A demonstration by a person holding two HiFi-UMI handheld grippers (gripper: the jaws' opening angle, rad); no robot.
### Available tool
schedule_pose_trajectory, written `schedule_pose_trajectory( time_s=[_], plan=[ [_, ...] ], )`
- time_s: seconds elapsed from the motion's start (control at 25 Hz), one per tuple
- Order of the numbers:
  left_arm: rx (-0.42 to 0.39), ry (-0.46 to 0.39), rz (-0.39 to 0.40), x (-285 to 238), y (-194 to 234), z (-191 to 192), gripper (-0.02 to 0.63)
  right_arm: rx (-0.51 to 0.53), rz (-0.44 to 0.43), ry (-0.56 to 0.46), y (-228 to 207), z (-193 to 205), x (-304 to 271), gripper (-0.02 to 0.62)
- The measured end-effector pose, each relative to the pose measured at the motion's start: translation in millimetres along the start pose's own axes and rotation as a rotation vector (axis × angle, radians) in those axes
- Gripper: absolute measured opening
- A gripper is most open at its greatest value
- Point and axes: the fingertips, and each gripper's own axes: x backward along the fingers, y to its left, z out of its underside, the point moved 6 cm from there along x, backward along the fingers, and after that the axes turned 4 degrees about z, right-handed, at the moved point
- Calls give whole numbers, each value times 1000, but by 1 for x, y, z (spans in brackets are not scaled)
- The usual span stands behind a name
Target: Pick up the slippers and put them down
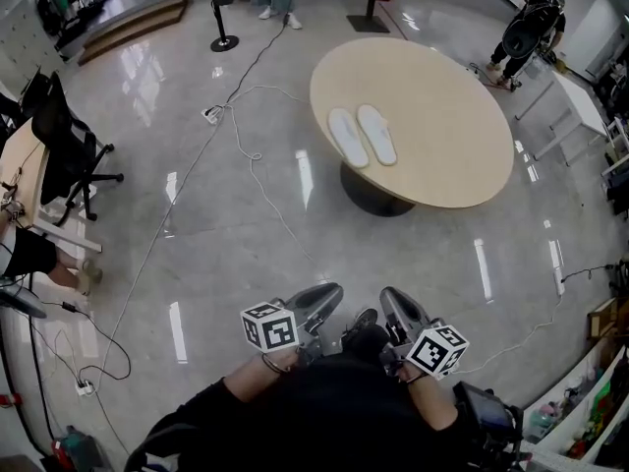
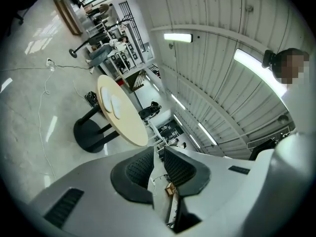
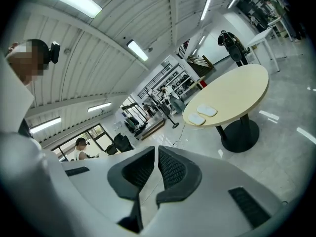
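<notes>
While both are held close against the person's body, the left gripper [image 1: 316, 305] has its jaws a narrow slit apart with nothing between them, and the right gripper [image 1: 398, 308] is closed on nothing. Both point across the glossy floor [image 1: 246, 254] toward the round table [image 1: 462, 155], which is well apart from them. The pair of white slippers [image 1: 362, 136] lies side by side near the tabletop's left edge. Their long axes run away from the person, about midway ahead of the two grippers, so neither hand looks nearer.
</notes>
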Motion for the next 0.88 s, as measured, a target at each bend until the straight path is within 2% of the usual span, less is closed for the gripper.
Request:
schedule_pose_trajectory(
  time_s=[0.16, 0.4, 0.6, 0.88],
  plan=[
    [-26, -16, -43, -10, 9, -20, 81, -27, -37, 23, -10, -13, -27, 32],
    [0, -84, -133, -31, 36, -56, 81, -34, -93, 68, -33, -46, -76, 32],
    [-18, -78, -168, -74, 47, -77, 83, -96, -132, 102, -68, -77, -109, 32],
    [-38, -96, -209, -158, 55, -112, 83, -120, -166, 94, -126, -150, -137, 32]
  ],
)
